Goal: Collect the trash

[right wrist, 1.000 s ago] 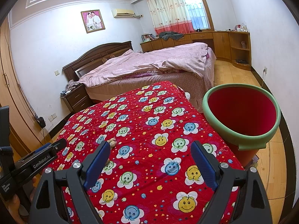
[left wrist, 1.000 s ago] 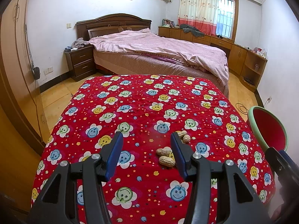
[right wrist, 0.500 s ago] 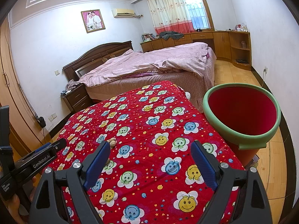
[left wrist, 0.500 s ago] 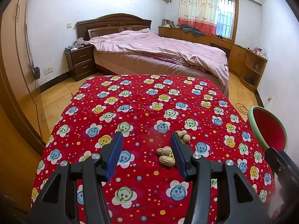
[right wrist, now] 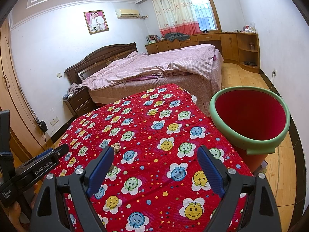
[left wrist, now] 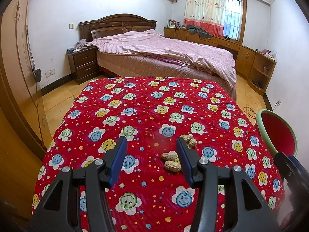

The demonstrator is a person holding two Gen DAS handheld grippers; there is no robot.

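Note:
Several peanut shells lie on the red smiley-flower cloth. One cluster sits just inside my left gripper's right finger; another pair lies just beyond that fingertip. My left gripper is open and empty, hovering over the cloth. My right gripper is open and empty above the cloth's right half. A peanut shell shows by its left fingertip. A red bin with a green rim stands beside the table on the right; it also shows in the left wrist view.
A bed with a pink quilt stands beyond the table, with a nightstand at its left. Wooden cabinets line the far right wall. A wardrobe is at the left. The left gripper's body shows in the right wrist view.

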